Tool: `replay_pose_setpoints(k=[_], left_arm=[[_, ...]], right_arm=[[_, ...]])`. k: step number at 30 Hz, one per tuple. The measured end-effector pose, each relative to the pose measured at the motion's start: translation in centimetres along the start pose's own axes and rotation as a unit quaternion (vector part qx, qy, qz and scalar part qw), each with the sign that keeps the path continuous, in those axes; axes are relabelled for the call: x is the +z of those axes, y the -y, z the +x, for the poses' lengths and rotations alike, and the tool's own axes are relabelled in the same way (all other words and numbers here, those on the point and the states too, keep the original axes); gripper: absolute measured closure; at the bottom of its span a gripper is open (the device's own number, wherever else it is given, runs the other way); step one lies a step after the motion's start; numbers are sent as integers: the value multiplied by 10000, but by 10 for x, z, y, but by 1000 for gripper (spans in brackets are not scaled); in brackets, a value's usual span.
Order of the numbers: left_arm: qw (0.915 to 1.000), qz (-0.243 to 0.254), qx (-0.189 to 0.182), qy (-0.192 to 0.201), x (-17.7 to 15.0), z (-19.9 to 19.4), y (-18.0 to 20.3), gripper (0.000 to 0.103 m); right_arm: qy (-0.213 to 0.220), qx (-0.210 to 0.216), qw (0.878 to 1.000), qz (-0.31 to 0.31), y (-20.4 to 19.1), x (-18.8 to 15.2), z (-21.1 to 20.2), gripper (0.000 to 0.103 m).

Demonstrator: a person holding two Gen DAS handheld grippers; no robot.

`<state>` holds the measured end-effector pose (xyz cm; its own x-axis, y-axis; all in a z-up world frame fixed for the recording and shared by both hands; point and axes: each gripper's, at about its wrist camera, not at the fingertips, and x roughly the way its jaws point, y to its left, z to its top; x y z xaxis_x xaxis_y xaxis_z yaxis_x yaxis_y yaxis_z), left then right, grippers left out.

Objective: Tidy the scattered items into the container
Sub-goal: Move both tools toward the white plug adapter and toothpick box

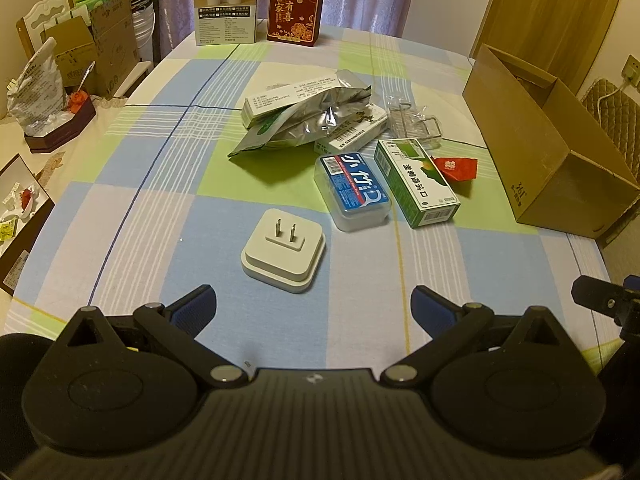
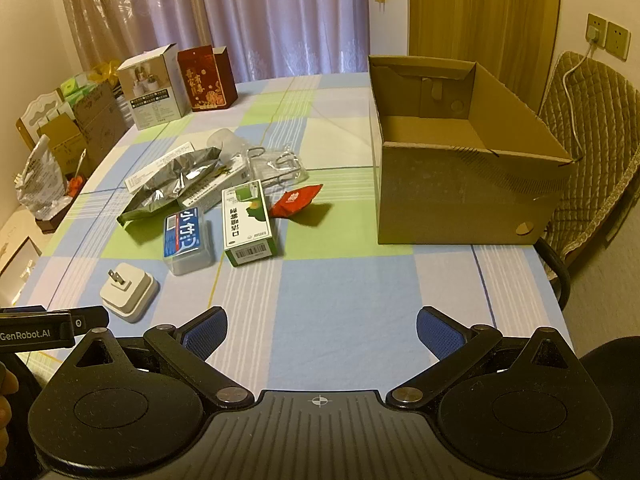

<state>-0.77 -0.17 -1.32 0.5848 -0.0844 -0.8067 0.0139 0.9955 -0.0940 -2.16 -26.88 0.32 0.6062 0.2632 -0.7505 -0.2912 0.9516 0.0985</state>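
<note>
Left wrist view: left gripper [image 1: 313, 307] is spread wide w/ nothing in it, hovering just short of the white plug adapter [image 1: 283, 255], prongs up. Behind that sit a clear case w/ a blue label [image 1: 352, 192] and a green/white box [image 1: 416, 182] w/ Chinese print, then a red packet [image 1: 454, 169], a silver foil bag [image 1: 308, 118] etc. Cardboard box [image 1: 560, 152] stands open, well to the right of the pile.

Right wrist view: right gripper [image 2: 321, 334] is also wide open, empty, over bare checked tablecloth [image 2: 340, 280]. The other tool's body reads "GenRobot.AI".
</note>
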Motion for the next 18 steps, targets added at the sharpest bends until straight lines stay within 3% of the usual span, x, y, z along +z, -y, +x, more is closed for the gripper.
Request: replay_pose_setpoints(k=[18], left_arm=[[10000,-68,-27,-40,-1,0,0,1]], right_arm=[[-34,14,10000,-5,-1,-1,1,0]])
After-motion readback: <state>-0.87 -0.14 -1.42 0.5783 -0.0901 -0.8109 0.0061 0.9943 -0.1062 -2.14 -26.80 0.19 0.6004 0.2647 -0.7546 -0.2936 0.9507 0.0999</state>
